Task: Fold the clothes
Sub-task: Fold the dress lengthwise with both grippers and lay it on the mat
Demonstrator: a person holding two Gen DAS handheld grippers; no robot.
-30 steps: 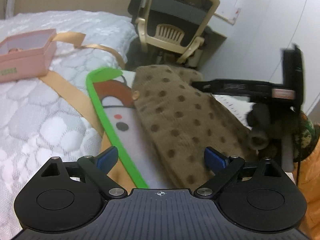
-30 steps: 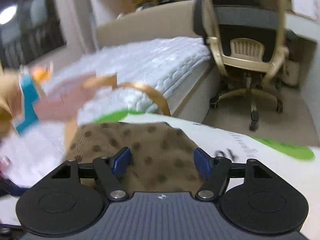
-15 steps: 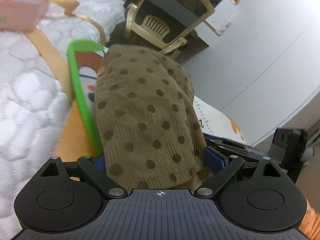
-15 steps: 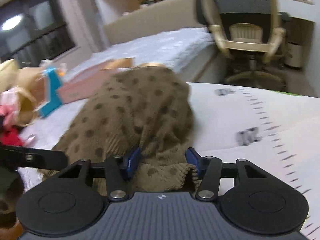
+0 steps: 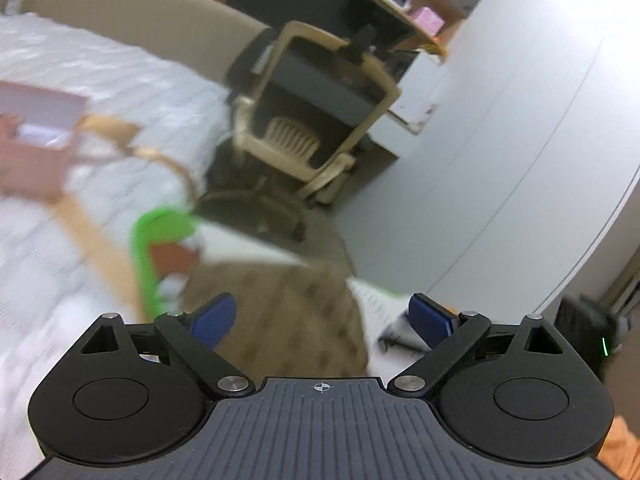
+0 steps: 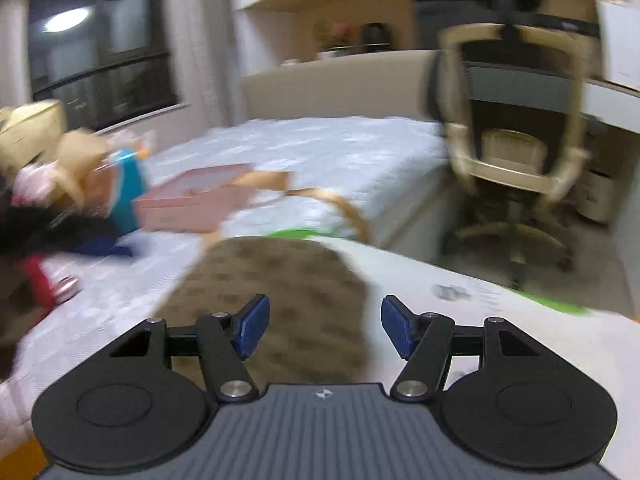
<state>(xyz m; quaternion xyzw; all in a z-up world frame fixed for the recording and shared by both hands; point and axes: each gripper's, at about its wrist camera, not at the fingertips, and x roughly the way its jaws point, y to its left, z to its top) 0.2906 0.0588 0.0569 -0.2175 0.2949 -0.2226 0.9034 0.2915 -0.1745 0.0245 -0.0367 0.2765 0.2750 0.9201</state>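
A brown dotted garment [image 5: 276, 312] is lying in a soft, limp mound on a white printed mat [image 6: 500, 320], both the left gripper [image 5: 322, 316] and right gripper [image 6: 322, 326] hovering spread-fingered and empty; likely light and floppy, best pinched at an edge.

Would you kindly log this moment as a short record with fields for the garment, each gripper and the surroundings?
garment: brown dotted cloth, lying on the white mat
left gripper: open, empty, above the cloth
right gripper: open, empty, above the cloth
surface: white bed
nearby: pink box, office chair
image quality: motion blur
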